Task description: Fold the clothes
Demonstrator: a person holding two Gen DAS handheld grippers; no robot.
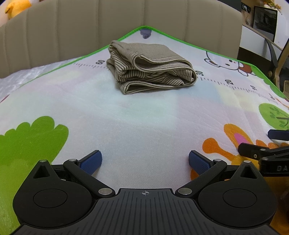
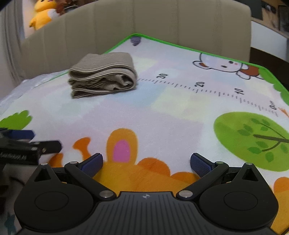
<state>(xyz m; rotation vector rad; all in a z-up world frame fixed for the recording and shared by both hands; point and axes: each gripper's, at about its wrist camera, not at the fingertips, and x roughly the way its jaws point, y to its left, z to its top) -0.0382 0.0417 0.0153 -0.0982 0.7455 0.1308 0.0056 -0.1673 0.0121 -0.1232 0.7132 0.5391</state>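
Left gripper (image 1: 145, 163) spread wide, blue pads (image 1: 91, 162) far apart, nothing between them, hovering low over the near part of the play mat (image 1: 144, 126). Right gripper (image 2: 146, 164) likewise released, its blue pads (image 2: 200, 164) parted and empty, poised above the orange cartoon animal (image 2: 122, 144) printed on the mat. Both side by side at the near edge: right gripper's fingertips visible at the far right of the left wrist view, left gripper's black linkage, blurred, at the far left of the right wrist view. Folded garment (image 1: 150, 66) well apart from both, lying on the far portion of the mat, close to the green border (image 1: 162, 34) and near the corner. Beige-brown fabric with fine dark stripes, stacked in several layers, folded edges facing the cameras, top layer flat. Sitting across the printed ruler scale (image 1: 216, 81), between the marks 60 and 30, touching neither gripper. Beyond the mat, a beige padded headboard (image 1: 126, 21) with vertical channels. Yellow plush toy (image 2: 43, 16) behind the headboard at upper left. Printed white bear (image 2: 224, 65) and green tree (image 2: 256, 139) on the right part of the mat.
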